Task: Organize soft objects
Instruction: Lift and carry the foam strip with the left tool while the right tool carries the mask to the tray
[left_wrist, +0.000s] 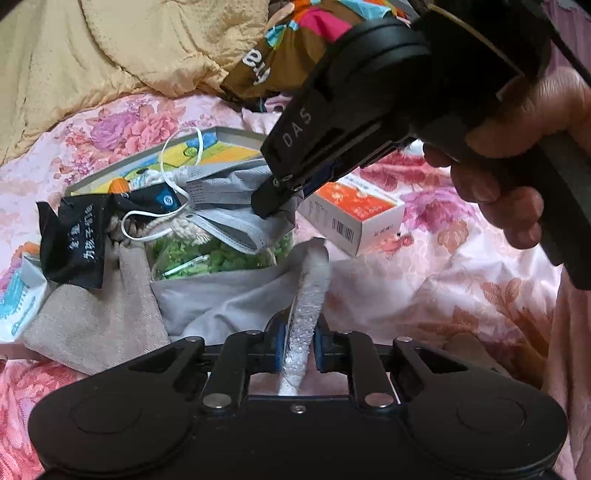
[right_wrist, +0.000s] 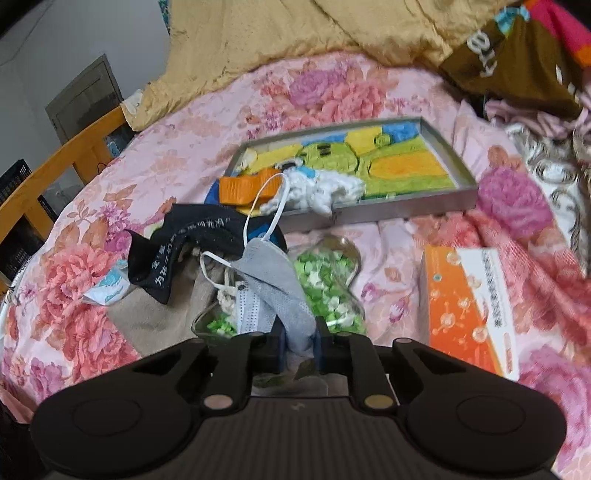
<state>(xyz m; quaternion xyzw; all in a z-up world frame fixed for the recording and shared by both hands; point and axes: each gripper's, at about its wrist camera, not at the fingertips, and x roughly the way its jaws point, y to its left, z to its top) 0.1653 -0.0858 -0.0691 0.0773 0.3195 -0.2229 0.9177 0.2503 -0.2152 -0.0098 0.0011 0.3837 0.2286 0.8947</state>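
One pink floral bedspread (right_wrist: 332, 92), cluttered.

Both views sit on the hand-held grippers and look forward and down, close over a bed with a floral sheet (right_wrist: 325, 92). The left wrist view faces the pile from near and also sees the right hand-held gripper (left_wrist: 275, 208) from the side. Both views share the grey face mask (right_wrist: 273, 291), the colourful tray (right_wrist: 436, 199) and the orange box (right_wrist: 469, 306).

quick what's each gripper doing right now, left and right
Left gripper: closed on a white fuzzy cloth strip.
Right gripper: closed on the grey face mask.
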